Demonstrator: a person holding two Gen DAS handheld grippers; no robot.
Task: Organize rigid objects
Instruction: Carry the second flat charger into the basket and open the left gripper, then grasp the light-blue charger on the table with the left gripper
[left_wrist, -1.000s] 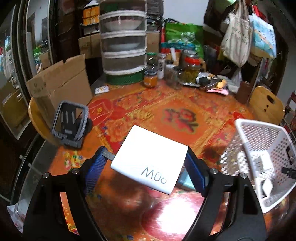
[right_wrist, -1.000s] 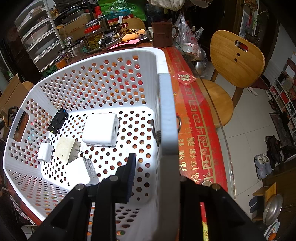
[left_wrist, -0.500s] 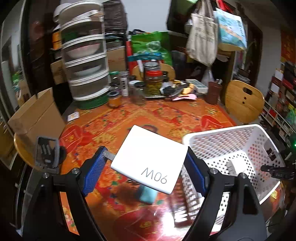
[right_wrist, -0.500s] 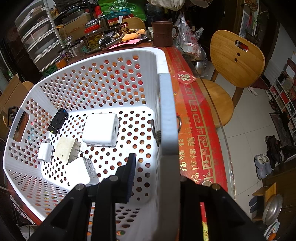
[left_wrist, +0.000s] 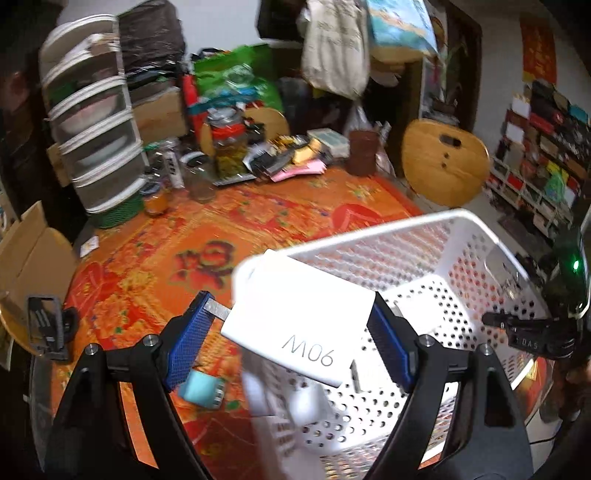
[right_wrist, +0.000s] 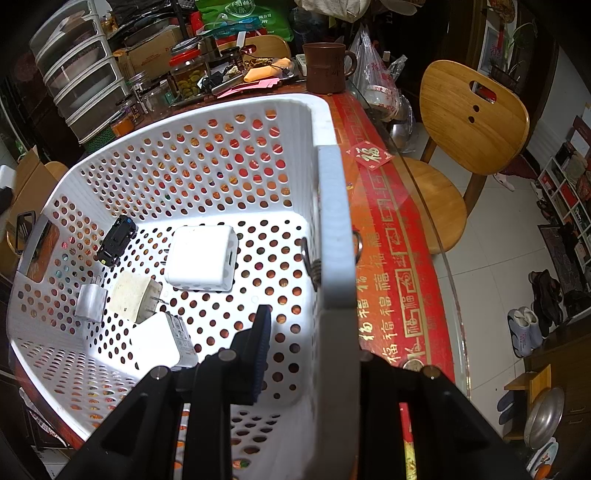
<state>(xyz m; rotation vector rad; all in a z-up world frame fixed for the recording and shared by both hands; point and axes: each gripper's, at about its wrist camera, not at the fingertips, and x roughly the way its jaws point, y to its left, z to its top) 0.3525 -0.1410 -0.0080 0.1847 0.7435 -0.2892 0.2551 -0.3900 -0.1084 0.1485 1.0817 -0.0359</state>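
My left gripper (left_wrist: 291, 341) is shut on a white power adapter (left_wrist: 299, 321) marked 90W, held above the near corner of the white perforated basket (left_wrist: 491, 258). My right gripper (right_wrist: 306, 350) is shut on the basket's side wall (right_wrist: 334, 229), one blue pad inside and the other finger outside. Lying in the basket are a white cube charger (right_wrist: 201, 260), a cream plug (right_wrist: 133, 295), a small white plug (right_wrist: 90, 299), another white adapter (right_wrist: 162, 343) and a small black piece (right_wrist: 116, 240). A teal object (left_wrist: 201, 389) lies on the cloth under the left finger.
A red-orange patterned cloth (left_wrist: 258, 218) covers the table. Jars, papers and a brown mug (left_wrist: 364, 153) crowd its far edge beside a stack of drawers (left_wrist: 96, 136). A black phone holder (left_wrist: 46, 328) sits at the left, near a cardboard box (left_wrist: 26, 251). A wooden chair (right_wrist: 472, 118) stands to the right.
My left gripper has carried the white adapter to the right, from over the open cloth to above the basket's corner. The right gripper and basket have stayed still.
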